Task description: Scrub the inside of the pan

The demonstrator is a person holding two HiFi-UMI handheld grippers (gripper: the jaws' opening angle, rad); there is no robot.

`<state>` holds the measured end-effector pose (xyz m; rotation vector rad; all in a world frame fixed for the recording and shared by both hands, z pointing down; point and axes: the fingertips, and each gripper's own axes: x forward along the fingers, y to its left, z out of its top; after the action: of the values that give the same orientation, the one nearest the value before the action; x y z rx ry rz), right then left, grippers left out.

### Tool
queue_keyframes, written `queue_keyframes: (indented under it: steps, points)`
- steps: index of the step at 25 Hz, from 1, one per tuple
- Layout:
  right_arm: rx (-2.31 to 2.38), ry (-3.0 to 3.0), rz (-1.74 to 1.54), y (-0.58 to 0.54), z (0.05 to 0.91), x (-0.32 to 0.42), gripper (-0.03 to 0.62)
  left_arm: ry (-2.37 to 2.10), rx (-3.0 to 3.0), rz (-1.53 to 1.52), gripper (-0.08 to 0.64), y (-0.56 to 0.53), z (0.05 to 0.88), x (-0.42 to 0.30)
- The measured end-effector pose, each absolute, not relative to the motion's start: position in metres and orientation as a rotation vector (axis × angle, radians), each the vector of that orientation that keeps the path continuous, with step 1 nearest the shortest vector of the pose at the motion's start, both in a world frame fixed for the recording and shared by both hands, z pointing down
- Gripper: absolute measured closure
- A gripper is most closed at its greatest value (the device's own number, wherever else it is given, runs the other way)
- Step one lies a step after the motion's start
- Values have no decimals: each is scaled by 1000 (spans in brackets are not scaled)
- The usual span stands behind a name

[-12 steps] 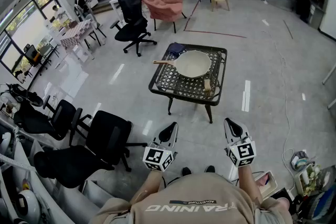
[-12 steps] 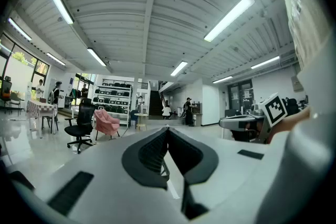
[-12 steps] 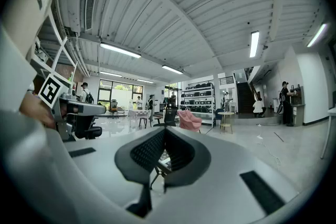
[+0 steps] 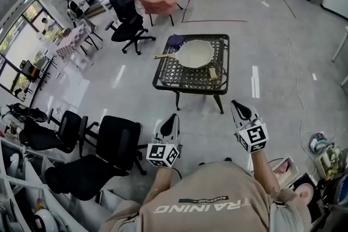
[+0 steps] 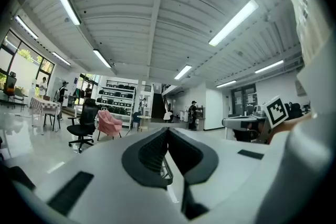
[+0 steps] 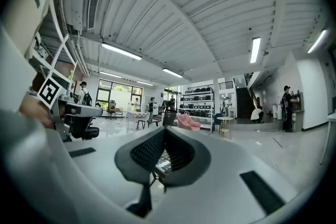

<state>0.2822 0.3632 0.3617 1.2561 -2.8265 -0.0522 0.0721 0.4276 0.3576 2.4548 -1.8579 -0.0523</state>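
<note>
The pan [image 4: 197,54] is sitting near the table's [image 4: 173,77] back edge, far from both grippers. The left gripper [image 4: 173,118] and right gripper [image 4: 237,105] are closed, holding nothing. All the scrubbing is waiting.

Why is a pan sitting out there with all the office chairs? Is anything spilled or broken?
Nothing looks spilled or broken. The pan sits flat on the black table, with a small tan thing beside it. The only odd bit is the place: a cooking pan out on open floor near office chairs.
</note>
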Motion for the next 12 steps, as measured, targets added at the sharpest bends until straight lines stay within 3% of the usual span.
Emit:
queue_keyframes:
  steps: [12]
  points:
    - [1200, -2776, -36, 368, 380, 242, 575, -1810, 2414, -75, 541, 433, 381, 44]
